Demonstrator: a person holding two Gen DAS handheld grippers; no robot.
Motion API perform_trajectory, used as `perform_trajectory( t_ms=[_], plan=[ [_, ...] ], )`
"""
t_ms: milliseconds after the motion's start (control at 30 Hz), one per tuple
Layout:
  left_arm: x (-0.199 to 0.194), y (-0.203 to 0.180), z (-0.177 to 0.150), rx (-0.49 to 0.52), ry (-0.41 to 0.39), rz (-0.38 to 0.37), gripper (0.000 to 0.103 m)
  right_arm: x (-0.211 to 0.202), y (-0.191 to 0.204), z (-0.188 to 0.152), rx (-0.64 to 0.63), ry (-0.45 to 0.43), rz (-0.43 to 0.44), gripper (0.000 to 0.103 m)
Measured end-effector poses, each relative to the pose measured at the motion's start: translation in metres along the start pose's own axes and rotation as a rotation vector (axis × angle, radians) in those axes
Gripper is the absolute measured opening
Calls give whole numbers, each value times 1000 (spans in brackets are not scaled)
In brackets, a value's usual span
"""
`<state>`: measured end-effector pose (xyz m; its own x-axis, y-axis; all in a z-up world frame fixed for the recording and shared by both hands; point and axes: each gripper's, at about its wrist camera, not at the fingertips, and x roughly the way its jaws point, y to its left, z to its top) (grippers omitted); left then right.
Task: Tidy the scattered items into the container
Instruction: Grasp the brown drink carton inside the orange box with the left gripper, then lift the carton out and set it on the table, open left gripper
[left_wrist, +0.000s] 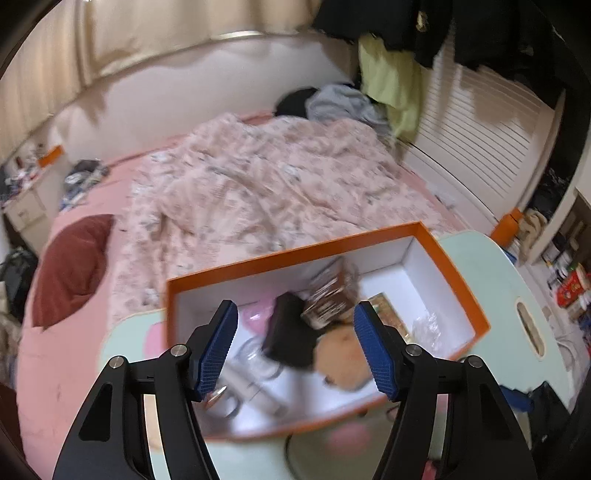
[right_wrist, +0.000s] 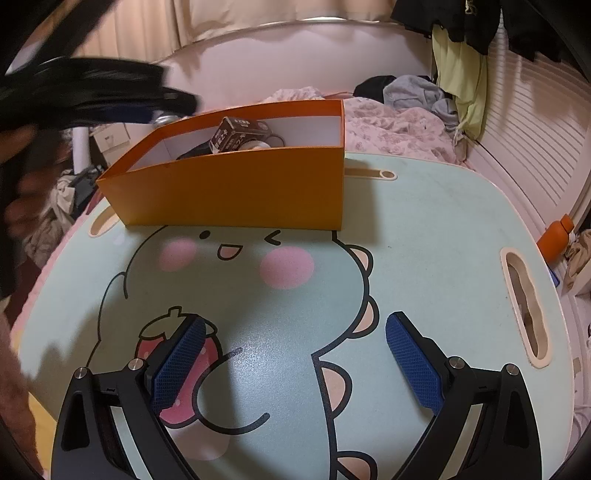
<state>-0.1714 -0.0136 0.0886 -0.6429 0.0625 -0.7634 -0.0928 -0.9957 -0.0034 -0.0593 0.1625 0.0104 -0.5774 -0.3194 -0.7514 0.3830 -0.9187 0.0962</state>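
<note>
— Box (right_wrist: 236, 192), orange card with white inside, sits on the pale-green cartoon table (right_wrist: 443, 229), upper middle of the right wrist view. It looks light and thin-walled, so it would buckle if squeezed; I'd push its long side or pinch a rim corner.

— And what's inside?

— A brown carton (left_wrist: 325, 299), stiff and light, best gripped across its flat sides. Beside it lie a soft tan plush thing (left_wrist: 343, 350), something black, and clear crinkly plastic (left_wrist: 428, 328) that would likely slip.

— The claws?

— Left gripper (left_wrist: 295, 347) hangs released above the box, nothing between its pads. Right gripper (right_wrist: 291, 362) is spread wide over bare table, empty.

— What's unclear?

— The box contents are blurred; the pale items at lower left may be jars. In the other view, the near wall hides most of them.
</note>
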Motion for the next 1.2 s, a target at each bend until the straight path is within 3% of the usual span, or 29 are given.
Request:
perform_trajectory(
  t_ms=[133, 267, 367, 400, 433, 533, 667, 967, 1200],
  plan=[
    [16, -20, 9, 53, 56, -111, 66, -2, -1, -1, 4, -4, 8, 98],
    [34, -31, 21, 77, 83, -18, 66, -2, -1, -2, 6, -6, 14, 99],
    [51, -29, 24, 71, 136, -10, 66, -2, -1, -2, 7, -7, 16, 99],
    [59, -29, 24, 62, 164, -8, 62, -1, -1, -2, 7, -7, 16, 99],
    [64, -29, 24, 57, 179, -11, 51, -1, -1, -2, 7, -7, 16, 99],
    [77, -21, 23, -15, 205, -84, 42, -1, -1, -2, 10, -9, 18, 99],
    [68, -10, 22, -74, 172, -141, 21, 0, 0, -3, 12, -10, 19, 99],
    [-23, 0, 21, -97, -26, -238, 20, 0, 1, -4, 10, -10, 16, 100],
    [-82, -6, -37, -119, -132, -308, 20, 1, 3, -4, 9, -9, 13, 100]
  ],
)
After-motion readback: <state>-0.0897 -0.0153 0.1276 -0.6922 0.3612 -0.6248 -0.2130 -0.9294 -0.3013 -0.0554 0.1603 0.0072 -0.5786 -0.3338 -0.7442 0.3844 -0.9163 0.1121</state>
